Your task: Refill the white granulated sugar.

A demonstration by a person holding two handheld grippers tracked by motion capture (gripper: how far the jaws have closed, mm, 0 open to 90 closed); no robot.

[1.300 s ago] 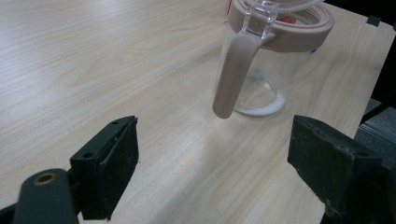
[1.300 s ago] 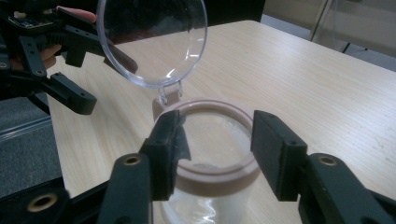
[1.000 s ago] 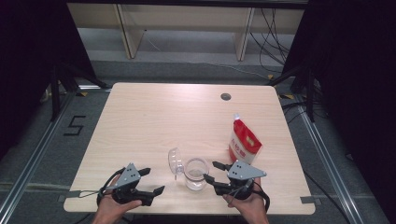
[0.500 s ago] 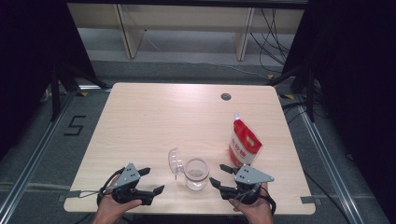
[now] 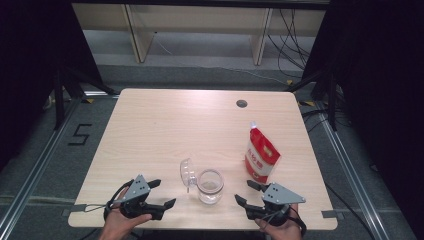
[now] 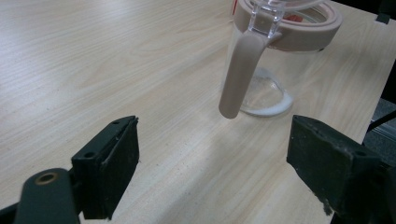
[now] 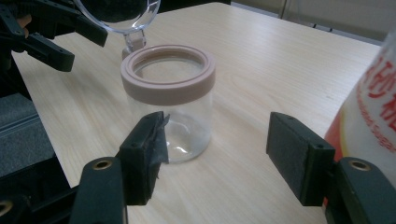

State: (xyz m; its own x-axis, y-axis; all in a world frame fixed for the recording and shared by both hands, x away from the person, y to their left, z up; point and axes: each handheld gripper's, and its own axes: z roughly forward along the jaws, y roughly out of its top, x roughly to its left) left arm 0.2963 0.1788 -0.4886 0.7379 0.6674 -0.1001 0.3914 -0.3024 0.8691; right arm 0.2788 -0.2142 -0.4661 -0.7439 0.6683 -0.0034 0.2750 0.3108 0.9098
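Jar (image 5: 210, 186): stood upright near the front edge of the tabletop (image 5: 165, 130), between the two grippers, touching neither; clear glass with a pink rim.
Lid (image 5: 187, 172): clear dome, swung open, tilted up at the jar's left.
Left gripper (image 5: 159, 194): jaws wide, nothing between them, pointed toward the jar.
Right gripper (image 5: 248, 192): jaws had just been opening, nothing between them, just right of the jar.
Pouch (image 5: 262, 156): red and white, upright, right of the jar.
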